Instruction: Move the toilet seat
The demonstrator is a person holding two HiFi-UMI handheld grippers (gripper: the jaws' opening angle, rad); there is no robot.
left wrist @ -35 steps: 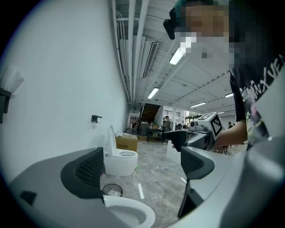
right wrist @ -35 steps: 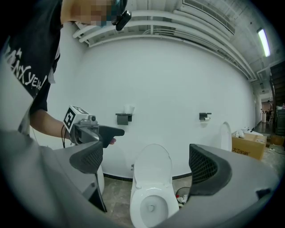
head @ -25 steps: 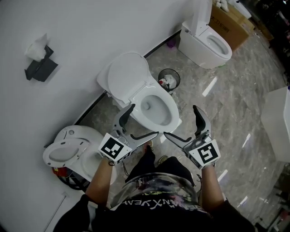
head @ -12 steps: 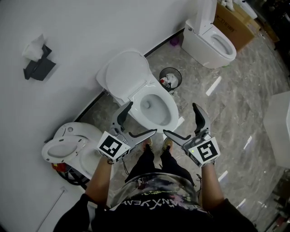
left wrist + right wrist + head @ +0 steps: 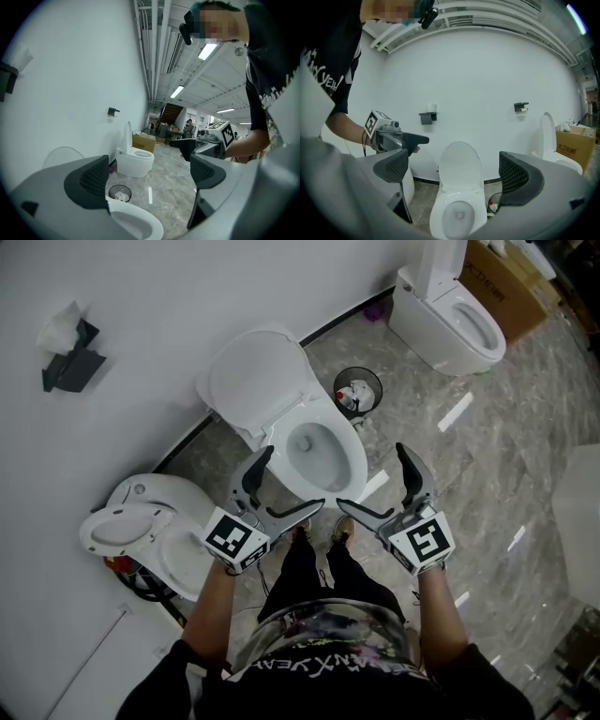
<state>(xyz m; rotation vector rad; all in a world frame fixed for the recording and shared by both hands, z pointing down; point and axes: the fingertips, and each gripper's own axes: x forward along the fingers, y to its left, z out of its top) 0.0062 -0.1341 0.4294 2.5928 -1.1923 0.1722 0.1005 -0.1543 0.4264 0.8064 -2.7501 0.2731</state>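
A white toilet [image 5: 323,460] stands against the wall, right in front of me. Its seat and lid [image 5: 255,385] are tipped up towards the wall, and the bowl is uncovered. My left gripper [image 5: 292,480] hovers open over the bowl's near left rim and holds nothing. My right gripper [image 5: 372,476] hovers open just right of the bowl's front, also holding nothing. In the right gripper view the raised seat [image 5: 460,164] shows upright between the jaws, with the left gripper [image 5: 401,139] to its left. The left gripper view shows the bowl rim [image 5: 136,225] low down, between the jaws.
A black waste bin [image 5: 356,390] stands right of the toilet. A second toilet [image 5: 459,310] and a cardboard box [image 5: 506,277] are at the far right. Another white fixture [image 5: 141,531] sits on the left. A paper holder [image 5: 67,357] hangs on the wall. My feet [image 5: 323,531] are at the bowl's front.
I have stepped closer to the toilet, so the feet now reach the bowl's front. Both grippers have stayed open and edged towards the bowl.
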